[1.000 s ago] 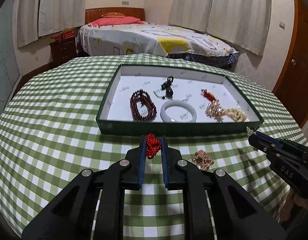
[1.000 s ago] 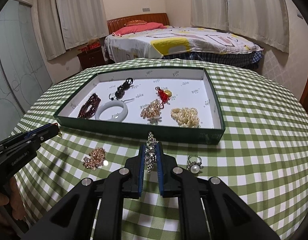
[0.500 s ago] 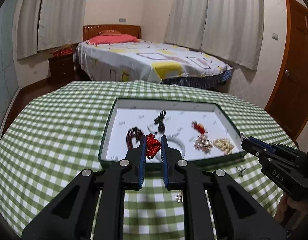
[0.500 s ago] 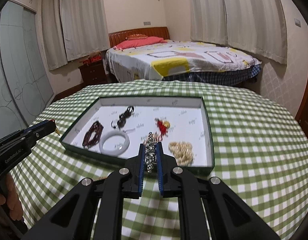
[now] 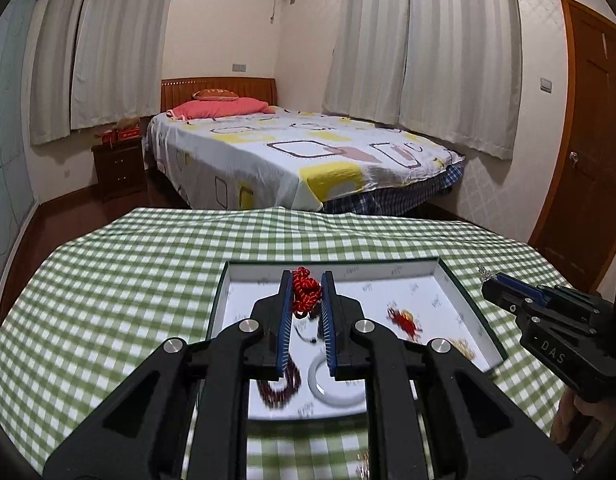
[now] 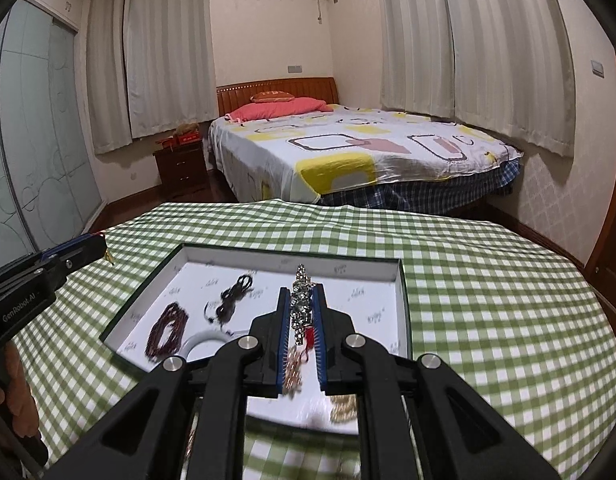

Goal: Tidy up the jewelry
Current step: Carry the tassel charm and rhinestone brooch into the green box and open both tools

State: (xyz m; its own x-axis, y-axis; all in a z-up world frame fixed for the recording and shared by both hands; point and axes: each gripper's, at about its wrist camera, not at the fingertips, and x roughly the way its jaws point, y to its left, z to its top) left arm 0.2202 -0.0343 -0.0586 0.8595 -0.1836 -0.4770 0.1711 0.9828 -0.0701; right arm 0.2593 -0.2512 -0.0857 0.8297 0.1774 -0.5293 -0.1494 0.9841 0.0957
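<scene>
You have the red knotted cord piece (image 5: 306, 294) pinched between the pads of your left gripper (image 5: 306, 300), lifted above the tray (image 5: 471, 312) toward its far-left corner; held high like that, it can clear the tray wall and drop onto bare white floor rather than onto pieces already laid down. Your right gripper (image 6: 303, 312) is clamped on a rhinestone chain (image 6: 301, 300), which stands up past the fingertips and hangs over the tray's middle, probably for the same reason.

Inside the tray, the dark red bead bracelet (image 6: 166, 330) lies by the near-left corner; the pale bangle (image 5: 333, 382) sits just beside it toward the near edge; a black cord piece (image 6: 234, 296) lies further in, toward the far-left part; a red and gold ornament (image 5: 403, 318) rests right of centre; a gold-toned heap (image 5: 463, 348) lies near the near-right corner, blurred.

The tray sits on the green checked tablecloth (image 6: 487, 280); a glint of something shows on the cloth by its near edge, too blurred to name.
</scene>
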